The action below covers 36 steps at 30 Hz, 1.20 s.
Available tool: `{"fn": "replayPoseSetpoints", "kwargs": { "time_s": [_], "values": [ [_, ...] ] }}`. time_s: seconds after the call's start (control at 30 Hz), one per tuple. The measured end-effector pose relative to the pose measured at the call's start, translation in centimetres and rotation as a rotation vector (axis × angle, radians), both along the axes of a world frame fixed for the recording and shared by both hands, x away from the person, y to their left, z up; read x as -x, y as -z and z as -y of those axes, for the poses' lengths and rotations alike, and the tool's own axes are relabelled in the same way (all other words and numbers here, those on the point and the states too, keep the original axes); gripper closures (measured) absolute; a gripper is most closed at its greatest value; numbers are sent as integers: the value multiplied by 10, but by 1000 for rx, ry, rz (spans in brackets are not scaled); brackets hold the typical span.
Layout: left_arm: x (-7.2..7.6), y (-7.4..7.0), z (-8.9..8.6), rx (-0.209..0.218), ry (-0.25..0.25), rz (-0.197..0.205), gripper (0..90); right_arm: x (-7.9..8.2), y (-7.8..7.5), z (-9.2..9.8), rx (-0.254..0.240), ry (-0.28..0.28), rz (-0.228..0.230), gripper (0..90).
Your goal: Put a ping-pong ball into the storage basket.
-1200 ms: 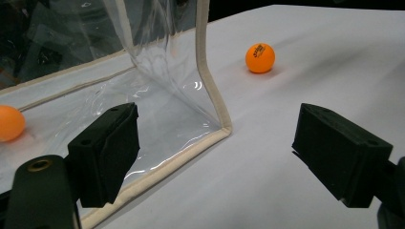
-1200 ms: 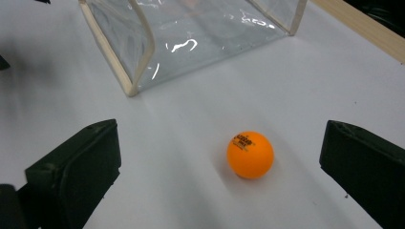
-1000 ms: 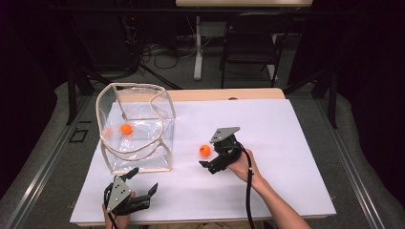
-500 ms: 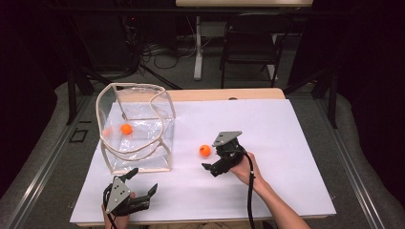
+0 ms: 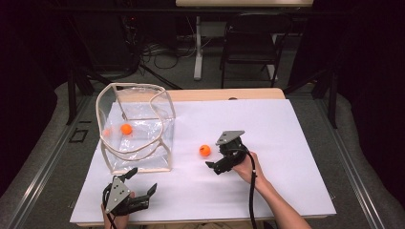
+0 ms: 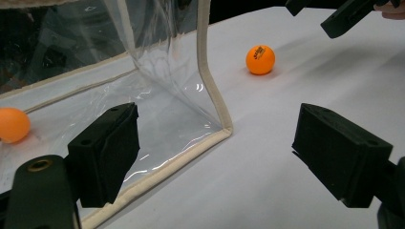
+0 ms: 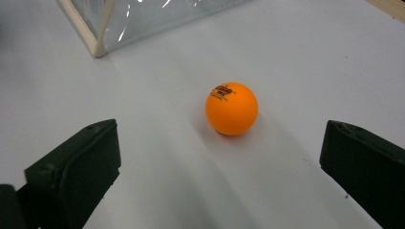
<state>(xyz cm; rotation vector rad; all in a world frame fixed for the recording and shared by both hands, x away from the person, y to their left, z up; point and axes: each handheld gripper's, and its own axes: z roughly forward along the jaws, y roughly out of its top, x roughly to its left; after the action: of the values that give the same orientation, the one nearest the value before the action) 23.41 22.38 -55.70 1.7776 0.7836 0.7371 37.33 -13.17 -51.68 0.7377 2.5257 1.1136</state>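
With both sets of jaws spread wide and empty, the right gripper (image 5: pixel 213 162) needed to centre on the orange ping-pong ball (image 7: pixel 231 108) and close gently, lest it roll, while the left gripper (image 5: pixel 142 182) waited beside the clear bag (image 5: pixel 136 126).

In the left gripper view, the second small orange ball (image 6: pixel 13 125) inside the clear plastic bag (image 6: pixel 157 71) is cut off at nine o'clock; its print cannot be seen.

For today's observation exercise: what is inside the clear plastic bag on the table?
One orange ball lies inside the clear bag, on its floor near the left wall. A faint orange patch beside it looks like a reflection. Nothing else shows inside; glare blurs parts of the walls.
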Motion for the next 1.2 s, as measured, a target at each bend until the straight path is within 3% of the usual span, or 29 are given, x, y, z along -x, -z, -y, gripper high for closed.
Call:
{"fn": "replayPoseSetpoints", "kwargs": {
  "time_s": [0.63, 1.2],
  "values": [
    [-3, 1, 0, 5, 0, -3, 156, -17, 14, -6, 21, 10, -19, 0],
    [-2, 1, 2, -1, 0, -6, 157, -31, 23, -19, 1, 21, -18, 0]
  ]
}}
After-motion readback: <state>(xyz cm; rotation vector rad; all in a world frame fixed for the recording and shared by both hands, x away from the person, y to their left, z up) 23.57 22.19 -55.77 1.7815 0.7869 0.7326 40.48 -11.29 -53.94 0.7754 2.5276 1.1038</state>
